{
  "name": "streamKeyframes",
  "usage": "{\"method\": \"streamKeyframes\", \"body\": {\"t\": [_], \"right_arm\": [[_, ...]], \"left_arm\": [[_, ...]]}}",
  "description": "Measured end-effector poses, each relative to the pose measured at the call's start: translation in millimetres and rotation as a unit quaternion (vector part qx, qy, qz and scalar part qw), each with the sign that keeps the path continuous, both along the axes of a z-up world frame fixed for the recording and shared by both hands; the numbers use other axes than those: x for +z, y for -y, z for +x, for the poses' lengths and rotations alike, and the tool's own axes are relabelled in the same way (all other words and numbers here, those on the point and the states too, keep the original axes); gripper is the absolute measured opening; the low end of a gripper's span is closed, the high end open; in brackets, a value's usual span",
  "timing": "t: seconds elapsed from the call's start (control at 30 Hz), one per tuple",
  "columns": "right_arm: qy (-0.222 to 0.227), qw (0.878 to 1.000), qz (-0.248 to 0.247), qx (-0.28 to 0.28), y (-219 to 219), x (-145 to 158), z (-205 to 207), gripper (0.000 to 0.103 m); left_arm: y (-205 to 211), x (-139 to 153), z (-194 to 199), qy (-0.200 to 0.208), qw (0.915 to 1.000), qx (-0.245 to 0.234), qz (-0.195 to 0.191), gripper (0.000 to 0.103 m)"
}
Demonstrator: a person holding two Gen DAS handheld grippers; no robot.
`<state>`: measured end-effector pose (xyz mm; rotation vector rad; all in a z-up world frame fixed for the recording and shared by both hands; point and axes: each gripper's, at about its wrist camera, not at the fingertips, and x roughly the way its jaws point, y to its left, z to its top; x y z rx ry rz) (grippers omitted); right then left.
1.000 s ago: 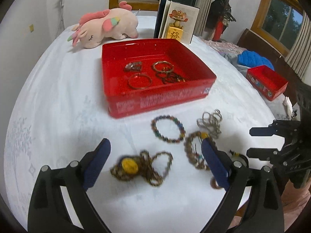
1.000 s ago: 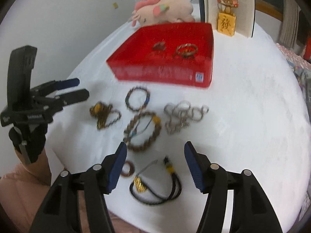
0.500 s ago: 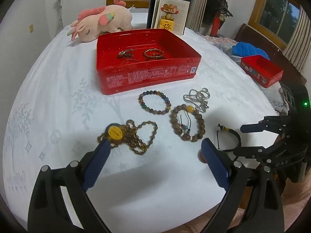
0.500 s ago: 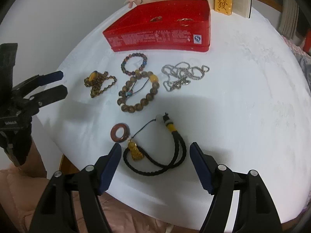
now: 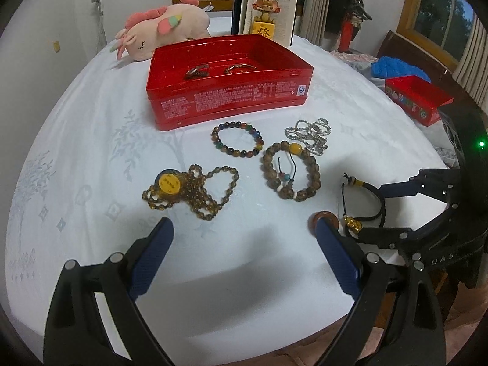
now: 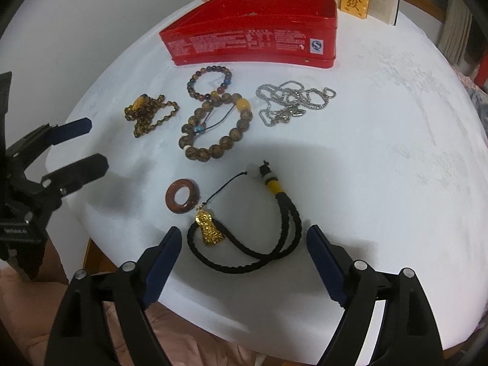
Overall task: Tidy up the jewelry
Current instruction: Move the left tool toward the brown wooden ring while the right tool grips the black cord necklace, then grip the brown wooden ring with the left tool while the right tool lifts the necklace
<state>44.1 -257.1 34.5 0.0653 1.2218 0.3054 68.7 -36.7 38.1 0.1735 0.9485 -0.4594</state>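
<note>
A white embroidered tablecloth (image 5: 91,158) covers the table. The red tin (image 5: 231,97) sits upper centre, a plush toy (image 5: 161,30) behind it at upper left, and loose bracelets (image 5: 238,140) and a silver chain (image 5: 311,134) lie mid-frame.

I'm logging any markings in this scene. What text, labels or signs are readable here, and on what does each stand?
"發": gold block in front of the open book.
"S" mark in a white square: red tin's side wall.
"DAS", cut off: right gripper's black body.
White fine print on the tin: too small.
Yellow disc on the amber bead necklace: blurred.
Book pages: unreadable.
</note>
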Motion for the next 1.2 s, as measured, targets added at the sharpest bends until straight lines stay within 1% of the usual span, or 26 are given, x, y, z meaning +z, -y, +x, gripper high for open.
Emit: {"method": "streamKeyframes", "body": {"t": [0.1, 0.23, 0.27, 0.3, 0.37, 0.4, 0.43, 0.47, 0.53, 0.57, 0.7, 0.77, 0.8, 0.83, 0.87, 0.9, 0.93, 1.07, 1.2], "right_arm": [[0.004, 1.0, -0.017, 0.005, -6, -2, -1, 0.085], [0.012, 0.999, -0.041, 0.005, -13, -5, 0, 0.072], [0.015, 0.999, -0.045, 0.005, -14, -5, 1, 0.066], [0.017, 0.999, -0.048, 0.003, -14, -5, 1, 0.062], [0.02, 0.998, -0.052, 0.002, -12, -4, 1, 0.049], [0.022, 0.998, -0.051, 0.003, -11, -4, 0, 0.045], [0.023, 0.998, -0.052, 0.004, -11, -4, 0, 0.039], [0.025, 0.998, -0.053, 0.007, -10, -4, -1, 0.029], [0.025, 0.999, -0.046, 0.01, -9, -4, -1, 0.016], [0.025, 0.999, -0.04, 0.012, -8, -4, -1, 0.012], [0.027, 0.999, -0.027, 0.006, -1, -3, -3, 0.009], [0.03, 0.999, -0.026, -0.003, 5, -1, -4, 0.009], [0.032, 0.999, -0.023, -0.006, 8, -1, -6, 0.009], [0.032, 0.999, -0.02, -0.01, 12, 0, -6, 0.009], [0.033, 0.999, -0.019, -0.013, 15, 0, -6, 0.009], [0.034, 0.999, -0.016, -0.014, 18, 0, -7, 0.009], [0.034, 0.999, -0.013, -0.014, 20, 0, -7, 0.009], [0.033, 0.999, -0.006, -0.011, 22, -2, -8, 0.009], [0.031, 0.999, 0.001, -0.009, 25, -3, -6, 0.009]], "left_arm": [[3, 1, -4, 0.008, 1.0, 0.003, 0.002, 0.093], [5, 1, -4, 0.006, 1.0, 0.003, 0.0, 0.093], [4, 0, -4, 0.005, 1.0, 0.006, -0.001, 0.093], [4, 0, -3, 0.005, 0.9999, 0.01, -0.001, 0.093], [3, -1, -2, 0.005, 0.9999, 0.016, -0.001, 0.094], [2, -2, -2, 0.005, 0.9998, 0.018, -0.001, 0.093], [2, -2, -1, 0.004, 0.9998, 0.019, -0.001, 0.093], [2, -4, -1, 0.002, 0.9998, 0.02, -0.002, 0.093], [2, -5, -1, 0.0, 0.9998, 0.019, -0.003, 0.093], [3, -6, -1, -0.002, 0.9999, 0.015, -0.005, 0.093], [16, -10, -6, 0.003, 0.9999, -0.016, 0.002, 0.092], [29, -15, -12, 0.01, 0.9988, -0.045, 0.018, 0.091], [36, -18, -15, 0.01, 0.9978, -0.061, 0.024, 0.083], [44, -22, -18, 0.005, 0.9963, -0.081, 0.029, 0.078], [49, -24, -19, -0.001, 0.9954, -0.091, 0.031, 0.069], [53, -28, -19, -0.011, 0.9943, -0.102, 0.03, 0.066], [58, -31, -17, -0.019, 0.9932, -0.11, 0.03, 0.066], [66, -40, -9, -0.034, 0.9918, -0.117, 0.038, 0.065], [70, -45, -2, -0.046, 0.9912, -0.119, 0.037, 0.059]]}}
